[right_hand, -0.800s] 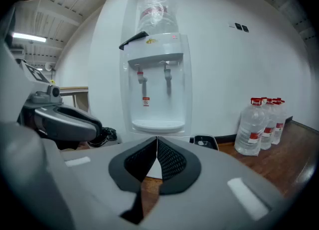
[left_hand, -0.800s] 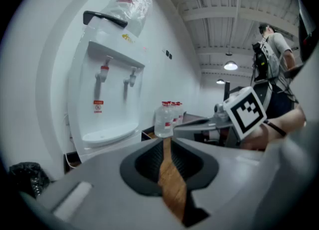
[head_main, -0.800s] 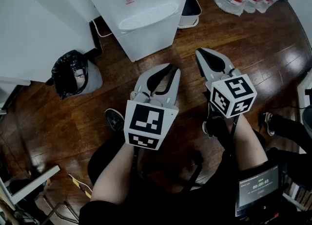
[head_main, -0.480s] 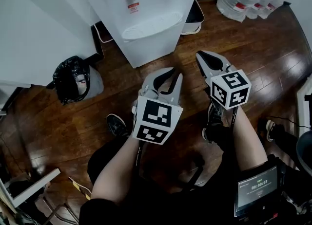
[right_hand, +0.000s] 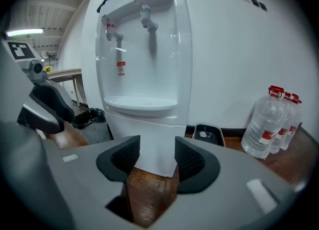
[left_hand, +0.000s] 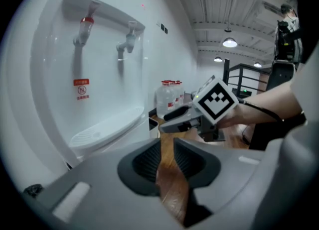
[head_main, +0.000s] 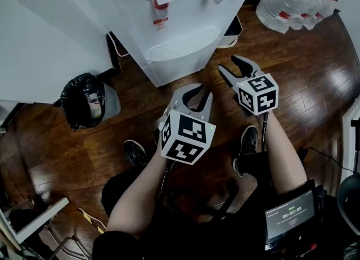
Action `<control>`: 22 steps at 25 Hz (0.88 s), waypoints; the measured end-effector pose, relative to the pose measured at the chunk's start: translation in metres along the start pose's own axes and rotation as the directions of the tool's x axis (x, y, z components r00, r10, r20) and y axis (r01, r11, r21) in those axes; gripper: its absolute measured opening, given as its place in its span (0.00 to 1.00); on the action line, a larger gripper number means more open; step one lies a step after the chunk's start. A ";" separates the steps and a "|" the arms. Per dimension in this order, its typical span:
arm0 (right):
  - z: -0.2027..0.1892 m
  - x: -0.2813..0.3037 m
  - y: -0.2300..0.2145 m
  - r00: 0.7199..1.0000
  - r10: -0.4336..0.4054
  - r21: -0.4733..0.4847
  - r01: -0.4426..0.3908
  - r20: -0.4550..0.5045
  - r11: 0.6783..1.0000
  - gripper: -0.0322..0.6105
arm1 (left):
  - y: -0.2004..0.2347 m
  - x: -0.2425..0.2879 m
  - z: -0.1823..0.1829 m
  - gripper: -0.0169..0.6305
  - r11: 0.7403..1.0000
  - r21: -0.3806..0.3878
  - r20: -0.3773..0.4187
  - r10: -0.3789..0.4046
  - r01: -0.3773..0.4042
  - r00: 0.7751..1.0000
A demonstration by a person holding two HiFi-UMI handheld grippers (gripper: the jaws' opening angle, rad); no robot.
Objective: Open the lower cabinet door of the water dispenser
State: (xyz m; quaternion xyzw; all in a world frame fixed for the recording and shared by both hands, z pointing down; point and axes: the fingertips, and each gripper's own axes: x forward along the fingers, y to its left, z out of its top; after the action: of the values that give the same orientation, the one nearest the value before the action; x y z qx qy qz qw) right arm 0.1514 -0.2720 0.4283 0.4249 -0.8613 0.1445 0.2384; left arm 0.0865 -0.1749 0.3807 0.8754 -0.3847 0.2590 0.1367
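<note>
Water dispenser (head_main: 185,22) at top centre of head view, lower cabinet door (head_main: 179,67) shut. Just below, left gripper (head_main: 198,93) narrowly parted, right gripper (head_main: 230,65) moderately apart; both empty, clear of the door.

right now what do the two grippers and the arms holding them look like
Left gripper and right gripper have light grey bodies, black ribbed pads and a white cube printed with black square markers. A thin black cable trails back from each. Forearms are bare; clothing is dark.
</note>
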 end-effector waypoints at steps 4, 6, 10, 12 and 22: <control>-0.013 0.033 -0.015 0.998 0.027 -0.067 -0.031 -0.050 0.997 0.47 | 0.010 0.012 -0.012 0.21 1.000 0.029 -0.054 0.004 -0.002 0.999; -0.026 0.049 -0.022 0.995 0.033 -0.106 -0.043 -0.094 0.993 0.49 | 0.016 0.015 -0.013 0.21 1.000 0.027 -0.062 0.000 0.002 0.998; -0.054 0.077 -0.032 0.980 0.039 -0.112 -0.062 -0.195 0.992 0.59 | 0.020 0.018 -0.020 0.21 0.999 0.008 -0.099 -0.042 0.043 0.994; -0.056 0.093 -0.040 0.976 0.032 -0.124 -0.060 -0.217 0.990 0.67 | 0.024 0.022 -0.023 0.21 0.997 0.017 -0.123 -0.077 0.079 0.989; -0.020 0.131 -0.031 0.971 0.110 -0.245 -0.161 -0.210 0.956 0.78 | 0.034 0.028 -0.018 0.22 0.991 0.054 -0.174 -0.115 0.126 0.978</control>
State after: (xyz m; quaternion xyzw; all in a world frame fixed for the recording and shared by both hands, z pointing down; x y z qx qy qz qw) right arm 0.1137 -0.3682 0.5165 0.3134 -0.8726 0.0871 0.3643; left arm 0.0710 -0.2067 0.4124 0.8756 -0.3095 0.3363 0.1562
